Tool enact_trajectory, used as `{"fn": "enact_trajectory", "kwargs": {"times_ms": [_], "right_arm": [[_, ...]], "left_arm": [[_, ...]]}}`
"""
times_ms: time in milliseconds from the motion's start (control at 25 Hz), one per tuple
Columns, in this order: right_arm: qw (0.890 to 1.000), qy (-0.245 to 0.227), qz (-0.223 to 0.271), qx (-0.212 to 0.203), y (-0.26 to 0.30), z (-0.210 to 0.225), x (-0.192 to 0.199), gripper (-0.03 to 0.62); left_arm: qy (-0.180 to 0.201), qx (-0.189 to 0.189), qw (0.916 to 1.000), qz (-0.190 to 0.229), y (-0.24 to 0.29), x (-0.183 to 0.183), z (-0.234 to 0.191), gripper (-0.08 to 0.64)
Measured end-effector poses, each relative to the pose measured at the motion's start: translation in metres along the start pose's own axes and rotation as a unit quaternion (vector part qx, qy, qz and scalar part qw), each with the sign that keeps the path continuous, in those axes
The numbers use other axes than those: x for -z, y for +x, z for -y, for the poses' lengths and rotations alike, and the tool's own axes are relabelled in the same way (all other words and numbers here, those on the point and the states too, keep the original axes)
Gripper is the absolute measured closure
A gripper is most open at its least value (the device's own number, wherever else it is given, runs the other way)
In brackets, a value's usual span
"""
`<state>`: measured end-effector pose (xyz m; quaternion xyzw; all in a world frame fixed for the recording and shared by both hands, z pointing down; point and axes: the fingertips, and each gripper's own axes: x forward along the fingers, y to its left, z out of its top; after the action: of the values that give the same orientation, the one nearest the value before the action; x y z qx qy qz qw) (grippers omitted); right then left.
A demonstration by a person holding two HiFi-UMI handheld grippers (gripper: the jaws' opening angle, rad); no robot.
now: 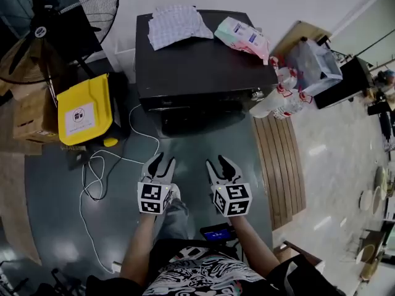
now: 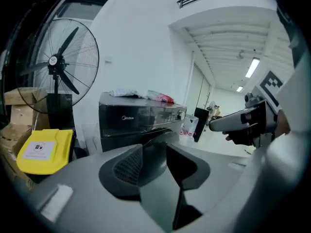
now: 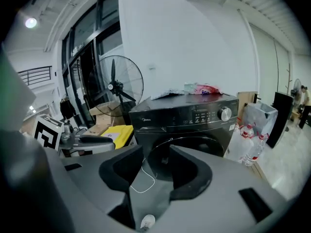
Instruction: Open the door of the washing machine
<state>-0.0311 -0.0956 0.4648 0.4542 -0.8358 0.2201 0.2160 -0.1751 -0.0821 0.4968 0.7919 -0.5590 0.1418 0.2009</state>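
Standing at the top centre of the head view, the dark washing machine [image 1: 203, 60] is the biggest item. Its round door [image 3: 194, 149] faces the person and sits shut in the front panel, with the knob and control strip above it in the right gripper view. Big pedestal fan [image 1: 55, 17] in the upper left, against the white wall. Wooden slatted board [image 1: 281, 165] lies on the floor on the right, running down from the machine's corner. Yellow lidded bin [image 1: 83, 110] at mid-left, just beside the machine, cardboard boxes [image 1: 28, 116] next to it at the left edge. Clear water bottles [image 1: 281, 100] lean at the machine's right front corner. Checked cloth [image 1: 176, 23] and a pink-white packet [image 1: 242, 37] lie on the machine's top. White cable [image 1: 92, 171] loops across the grey floor at lower left.

Left gripper [image 1: 164, 160] and right gripper [image 1: 216, 161] are side by side at lower centre, well apart from the door and pointing toward it. Both have their jaws apart with nothing between them, neither touching the machine.
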Motion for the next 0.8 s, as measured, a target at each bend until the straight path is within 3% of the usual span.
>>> {"fn": "enact_trajectory", "kwargs": {"times_ms": [440,800], "right_arm": [[0.998,0.046,-0.03,0.035,0.095,0.039,0.006,0.419],[0.995,0.074,-0.046,0.041,0.129,0.044,0.037,0.42]], "left_arm": [[0.016,0.054,0.9965,-0.062,0.12,0.048,-0.052,0.407],[0.032,0.067,0.9922,-0.1,0.184,0.091,-0.079,0.329]]}}
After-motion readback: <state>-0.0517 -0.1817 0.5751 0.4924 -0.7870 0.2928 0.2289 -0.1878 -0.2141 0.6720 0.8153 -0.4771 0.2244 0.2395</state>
